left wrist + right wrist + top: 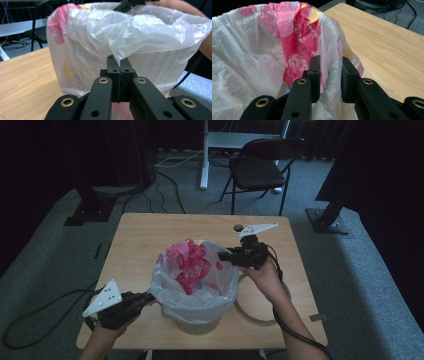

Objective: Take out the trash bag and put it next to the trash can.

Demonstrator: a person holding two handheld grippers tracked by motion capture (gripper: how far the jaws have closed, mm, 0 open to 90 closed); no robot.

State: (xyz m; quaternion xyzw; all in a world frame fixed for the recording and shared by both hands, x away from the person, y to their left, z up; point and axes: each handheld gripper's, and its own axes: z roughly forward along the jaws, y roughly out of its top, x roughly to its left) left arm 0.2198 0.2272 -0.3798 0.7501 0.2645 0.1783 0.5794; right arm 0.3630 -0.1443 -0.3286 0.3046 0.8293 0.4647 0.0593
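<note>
High view overhead; both gripper views close (sharing the bag [192, 285]).

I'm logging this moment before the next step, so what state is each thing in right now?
left gripper: shut on the bag's rim.
right gripper: jaws apart, the bag's rim between them.
clear bag: lining the bin, mouth open.
pink wrapper: crumpled inside the bag.
bin: upright on the table.
folding chair: unfolded, empty.

The left gripper [120, 65] has its two black jaws pressed together on a fold of the clear plastic bag [140, 37], which rises over the wooden table [22, 80]. Pink wrapping [56, 25] shows through the bag's left side.
</note>
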